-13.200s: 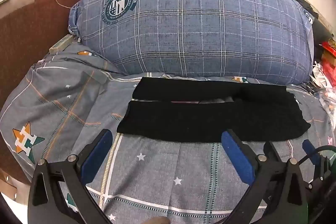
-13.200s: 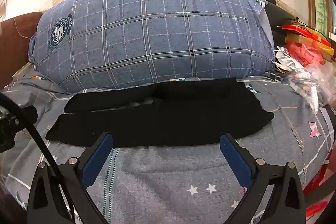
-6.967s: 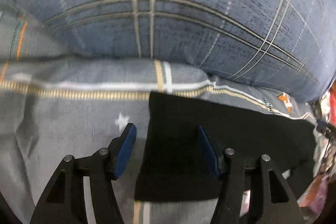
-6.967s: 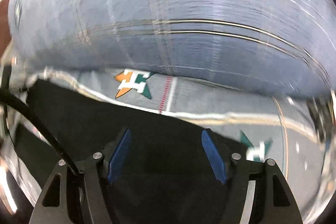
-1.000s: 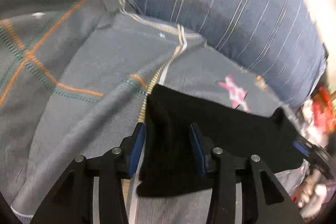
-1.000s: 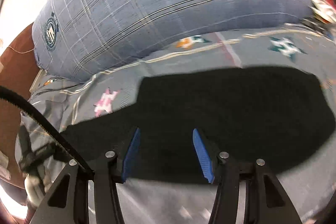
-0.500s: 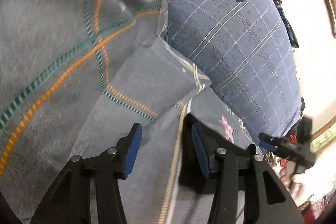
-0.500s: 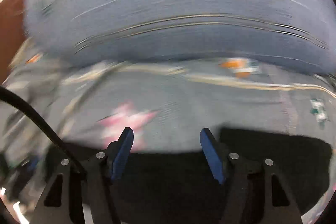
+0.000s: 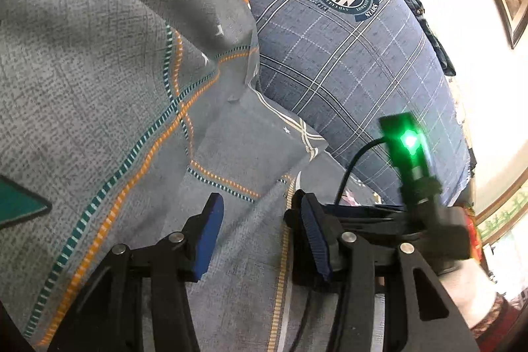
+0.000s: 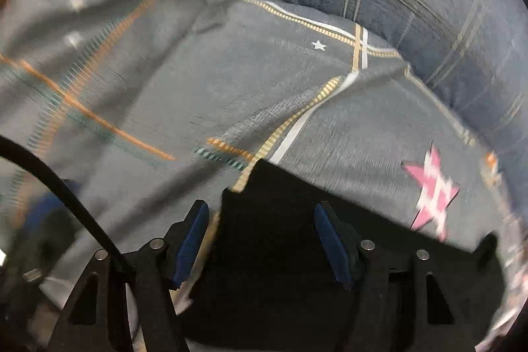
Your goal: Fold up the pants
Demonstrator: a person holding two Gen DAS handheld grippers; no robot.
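A: Left tongs [image 9: 260,240]?
B: Mine, spread apart, nothing between the pads, only grey bedsheet [image 9: 138,108] under them. My right tongs' body sits just past my left tongs' right finger, green light on.
A: Right tongs [image 10: 260,240]?
B: Spread apart too, gripping nothing. Black pants [image 10: 280,286] lie flat on the bed right under and between the pads, their corner edge just ahead of the left pad. View is blurred.
A: Farther out?
B: Sheet has orange and teal lines, and a pink star [image 10: 434,193] to the right of my right tongs. Behind that, the big blue checked pillow [image 9: 346,55] with a round crest.
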